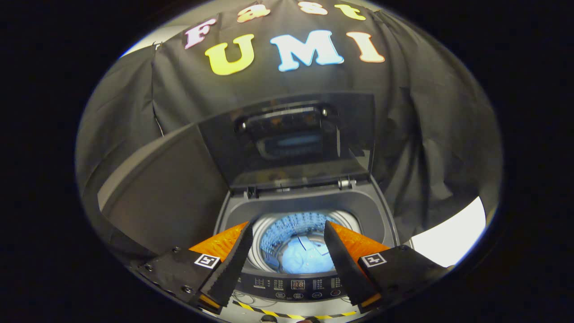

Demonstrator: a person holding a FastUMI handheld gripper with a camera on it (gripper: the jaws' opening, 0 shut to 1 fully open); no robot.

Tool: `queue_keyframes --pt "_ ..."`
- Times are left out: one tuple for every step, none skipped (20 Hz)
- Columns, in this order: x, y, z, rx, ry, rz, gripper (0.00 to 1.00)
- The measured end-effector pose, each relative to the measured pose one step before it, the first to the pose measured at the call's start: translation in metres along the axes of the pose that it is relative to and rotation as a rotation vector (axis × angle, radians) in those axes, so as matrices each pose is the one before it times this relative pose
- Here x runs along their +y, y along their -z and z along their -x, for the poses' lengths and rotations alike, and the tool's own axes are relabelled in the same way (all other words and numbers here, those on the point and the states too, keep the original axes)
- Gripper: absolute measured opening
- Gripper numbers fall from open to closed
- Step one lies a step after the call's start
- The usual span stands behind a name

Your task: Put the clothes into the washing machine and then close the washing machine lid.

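Clothes (301,259) are seen lying at the bottom of the drum (287,233) of the washing machine (381,215), pale and crumpled, beyond and between the two fingers. The gripper (287,233) is held above the front of the machine with its jaws apart and nothing between them. With the cloth already inside, the part left is judged to be the lid (287,139), which stands raised and tilted back on its hinges (345,183) at the rear of the opening. The lid is judged to be stiff, fairly light and smooth, likely slippery on its glossy panel; a firmer hold would be offered by the handle (282,117) near its upper edge, or it could be pushed forward from that edge so that it swings down. Some care is called for, since a hinged lid may drop once past its balance. A control panel (298,283) runs along the front of the machine below the fingers, and striped tape (287,315) is seen on the floor beneath. The machine stands in a booth hung with black cloth (426,134), with a dark panel (166,193) just beside it on the left.
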State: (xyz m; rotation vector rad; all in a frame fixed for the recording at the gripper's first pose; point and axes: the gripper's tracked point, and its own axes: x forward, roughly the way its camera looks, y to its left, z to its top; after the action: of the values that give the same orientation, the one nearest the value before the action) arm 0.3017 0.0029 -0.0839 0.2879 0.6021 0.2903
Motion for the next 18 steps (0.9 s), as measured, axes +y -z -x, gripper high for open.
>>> queue_keyframes --pt "0.00238 -0.01590 0.00455 -0.03854 -0.01030 0.00000 0.98" --pt "0.00203 -0.01480 0.00214 -0.04224 -0.00788 0.00879 0.98" --pt "0.00269 -0.01565 0.00109 -0.03412 -0.00858 0.01765 0.98" --pt "0.00143 -0.01318 -0.00009 -0.02627 -0.00235 0.01940 0.98" --pt "0.00235 -0.01261 -0.00128 -0.02175 -0.00347 0.01372 0.98" --pt "0.00375 -0.01408 -0.00312 -0.01877 -0.00730 0.00209 0.98" --pt "0.00472 -0.01427 -0.00269 -0.02107 -0.00831 -0.00373 0.98" --pt "0.00327 -0.01540 -0.00462 -0.02401 -0.00393 0.00025 0.98" --pt "-0.00025 -0.01410 -0.00800 -0.02046 0.00186 0.00734 0.98" --pt "-0.00066 -0.01288 -0.00809 -0.01495 0.00695 0.01069 0.98" --pt "0.00249 -0.01208 -0.00721 -0.01761 0.00260 0.00836 0.98" --pt "0.00222 -0.01239 -0.00967 -0.01578 0.00035 0.00508 0.98" --pt "0.00215 -0.00970 -0.00735 -0.01261 0.00057 0.00101 0.98" --pt "0.00102 -0.00709 -0.00980 -0.00019 0.00105 -0.00099 0.98" --pt "0.00022 -0.00355 -0.00820 0.00678 0.00291 -0.00169 0.98" --pt "0.00026 -0.00480 -0.00859 0.00552 0.00045 -0.00366 0.98" --pt "0.00034 -0.00498 -0.00722 0.00106 0.00214 -0.00577 0.98" --pt "-0.00045 -0.00512 -0.00782 -0.00265 0.00270 -0.00720 0.98"
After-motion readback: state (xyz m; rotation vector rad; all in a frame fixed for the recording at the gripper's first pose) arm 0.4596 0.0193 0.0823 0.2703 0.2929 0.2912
